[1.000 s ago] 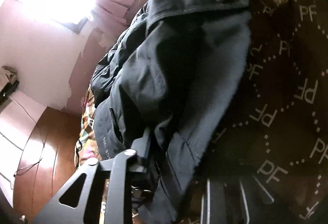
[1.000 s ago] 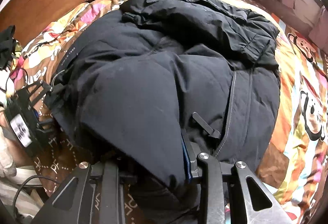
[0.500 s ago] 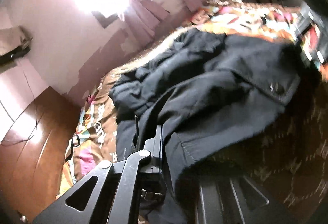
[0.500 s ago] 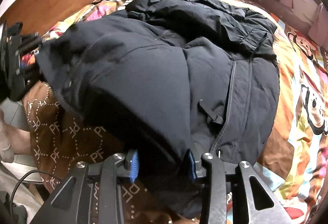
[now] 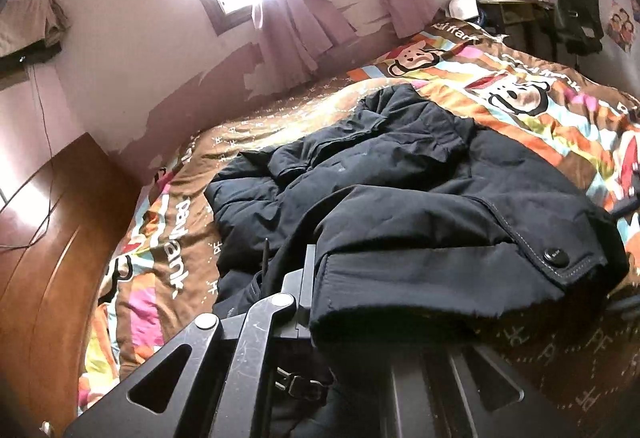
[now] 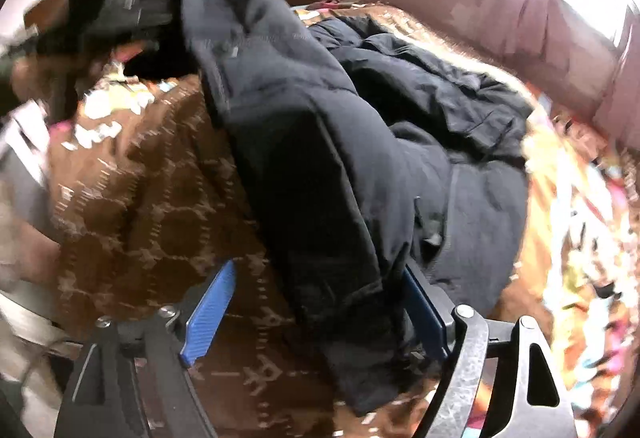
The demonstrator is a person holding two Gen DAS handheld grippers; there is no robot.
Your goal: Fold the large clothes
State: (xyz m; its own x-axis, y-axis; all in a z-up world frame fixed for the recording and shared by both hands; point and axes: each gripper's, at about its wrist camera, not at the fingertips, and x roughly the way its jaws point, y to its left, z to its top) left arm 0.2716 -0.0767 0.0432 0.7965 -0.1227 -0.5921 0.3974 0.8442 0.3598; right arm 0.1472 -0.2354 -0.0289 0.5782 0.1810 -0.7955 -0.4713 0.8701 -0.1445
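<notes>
Currently catalogued: one black padded jacket (image 5: 400, 197), spread across the middle of the bed (image 5: 520, 85), hem towards the near edge, collar end towards the window-side edge; long axis runs away from both tools. Left gripper (image 5: 316, 302): jaws pressed together, pinching the hem corner, lifted clear of the bedspread. Right gripper (image 6: 316, 302): jaws opening, blue pads (image 6: 210, 314) spread, a fold of hem lying between them but not pressed. Left tool is the nearer to carry the fold towards the collar end.

jacket (image 5: 400, 205) heaped mid-bed, bedspread (image 5: 520, 85) seemingly open beyond
</notes>
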